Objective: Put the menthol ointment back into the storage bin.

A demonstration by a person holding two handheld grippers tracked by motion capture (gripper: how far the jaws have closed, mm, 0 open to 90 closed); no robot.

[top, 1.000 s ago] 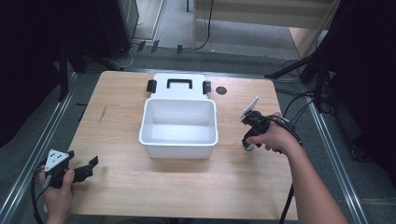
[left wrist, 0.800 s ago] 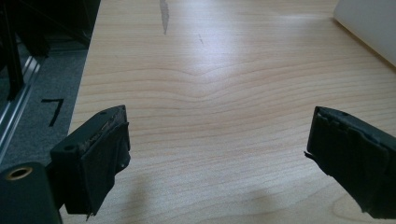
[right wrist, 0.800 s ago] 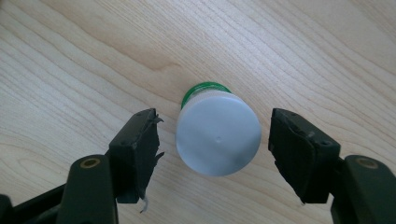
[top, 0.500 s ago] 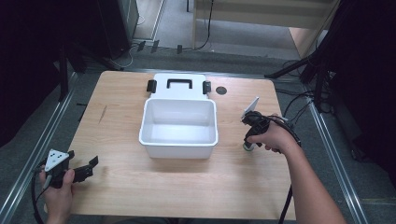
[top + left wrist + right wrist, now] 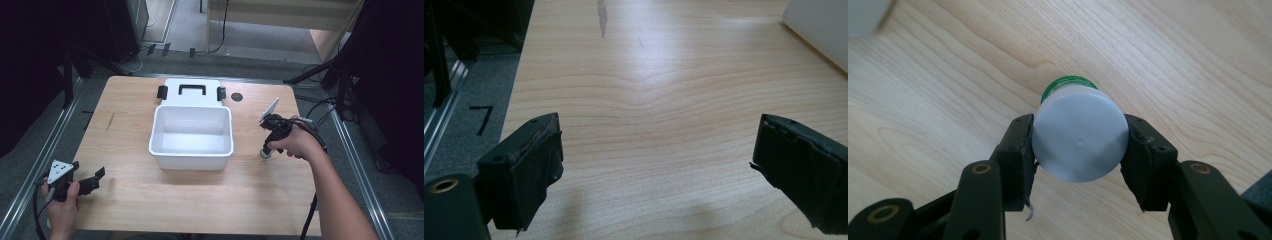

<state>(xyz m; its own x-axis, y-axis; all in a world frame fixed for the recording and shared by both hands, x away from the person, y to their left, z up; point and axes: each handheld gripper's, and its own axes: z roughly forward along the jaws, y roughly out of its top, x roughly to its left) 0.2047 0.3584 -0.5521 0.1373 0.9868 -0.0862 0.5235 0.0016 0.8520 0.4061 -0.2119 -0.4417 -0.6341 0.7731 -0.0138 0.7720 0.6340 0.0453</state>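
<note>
A small bottle [image 5: 1079, 137] with a pale grey cap and a green band stands upright on the wooden table [image 5: 200, 200], to the right of the white bin. My right gripper [image 5: 1079, 146] points down over it, and both pads press on the cap from either side. In the high view the bottle [image 5: 263, 154] peeks out under the right hand, where the right gripper [image 5: 266, 150] holds it. My left gripper [image 5: 96, 179] rests near the front left corner. Its jaws stand wide apart over bare wood in the left gripper view, with nothing in the left gripper [image 5: 656, 160].
An empty white bin [image 5: 191, 159] sits mid-table. Its lid [image 5: 192, 99], with a black handle and latches, lies flat just behind it. A small black disc [image 5: 236, 97] lies right of the lid. Metal rails run along both table sides.
</note>
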